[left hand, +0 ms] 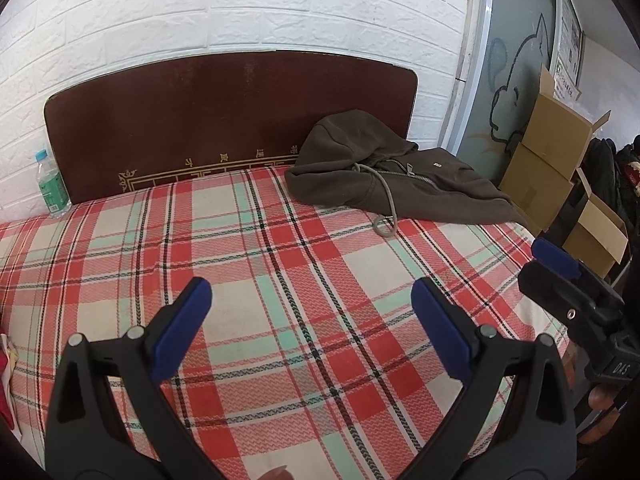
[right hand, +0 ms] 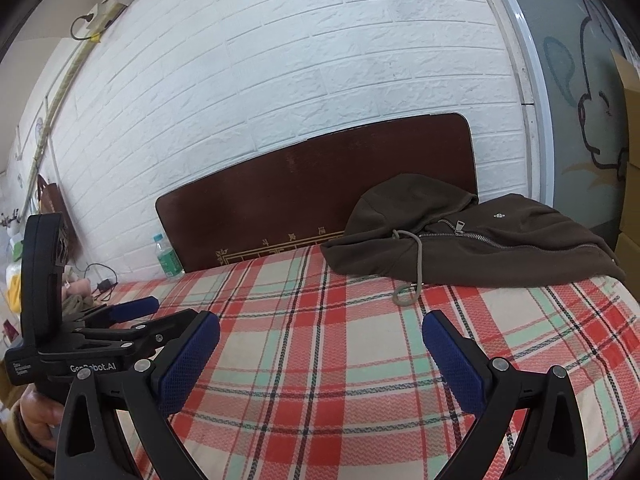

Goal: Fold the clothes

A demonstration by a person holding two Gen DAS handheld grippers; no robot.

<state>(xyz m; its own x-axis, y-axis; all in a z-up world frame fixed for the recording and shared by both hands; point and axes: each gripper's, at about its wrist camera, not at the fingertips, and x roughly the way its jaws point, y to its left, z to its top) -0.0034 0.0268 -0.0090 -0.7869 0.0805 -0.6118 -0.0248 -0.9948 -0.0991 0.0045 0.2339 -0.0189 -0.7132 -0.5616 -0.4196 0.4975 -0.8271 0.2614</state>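
hoodie [left hand: 400, 176]: dark brown | crumpled | zipped | by headboard [left hand: 224, 120]

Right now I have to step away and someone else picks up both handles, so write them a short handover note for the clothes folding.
Left claw: open, nothing in it, over the plaid bedsheet.
Right claw: open, nothing in it, also over the sheet.
Brown hoodie: lies crumpled at the far right corner of the bed, against the headboard, zipped, drawstring trailing onto the sheet.
Done: nothing folded yet; neither claw touches the hoodie.
Left: probably pull the hoodie toward the middle, spread it flat, then fold sleeves and body.
Mind the water bottle standing at the far left.
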